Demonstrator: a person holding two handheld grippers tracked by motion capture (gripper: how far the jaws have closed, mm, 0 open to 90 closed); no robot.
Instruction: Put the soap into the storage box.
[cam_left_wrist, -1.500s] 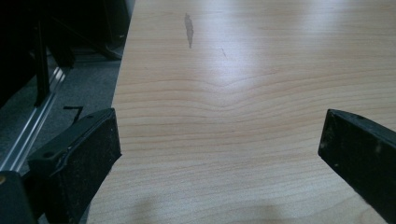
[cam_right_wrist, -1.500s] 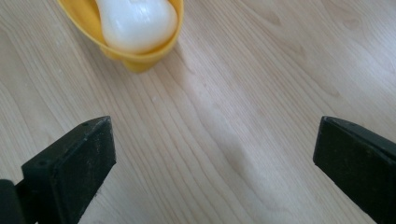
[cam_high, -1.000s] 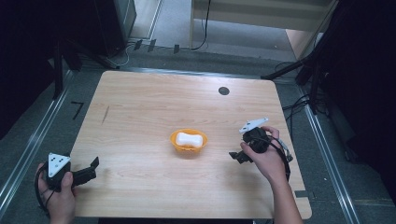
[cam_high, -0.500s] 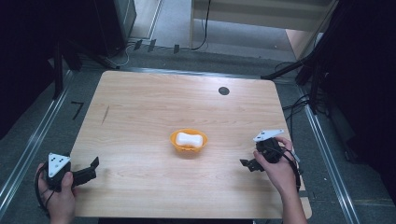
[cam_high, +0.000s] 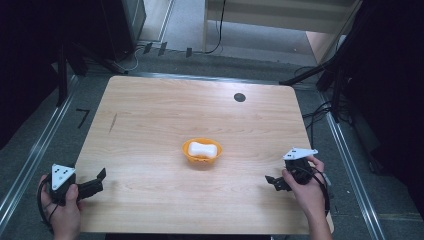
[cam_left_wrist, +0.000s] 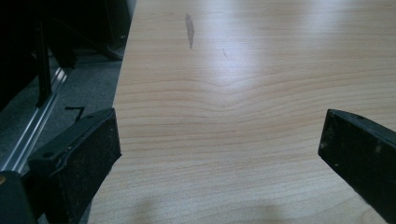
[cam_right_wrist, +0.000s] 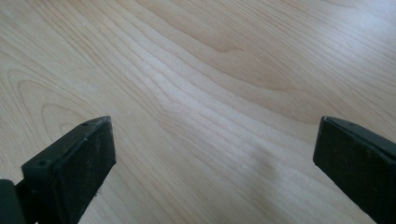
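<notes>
An orange bowl (cam_high: 202, 156) sits at the middle of the wooden table (cam_high: 150, 120) with a white block (cam_high: 203, 149) lying in it. My left gripper (cam_high: 100, 181) rests at the table's near left corner, jaws wide apart over bare wood (cam_left_wrist: 219, 140), nothing between them. My right gripper (cam_high: 272, 181) is held low near the front right edge, well to the right of the bowl. Its jaws are also spread wide over bare wood (cam_right_wrist: 210, 140) and hold nothing.
A small dark round hole (cam_high: 239, 97) lies near the table's far edge. A dark streak (cam_high: 113, 122) marks the wood at the left. Metal rails (cam_high: 30, 160) run along both sides on the floor, with cables (cam_high: 320, 112) off the far right.
My right gripper has drawn back from beside the bowl toward the front right of the table. The left gripper has stayed where it was.
</notes>
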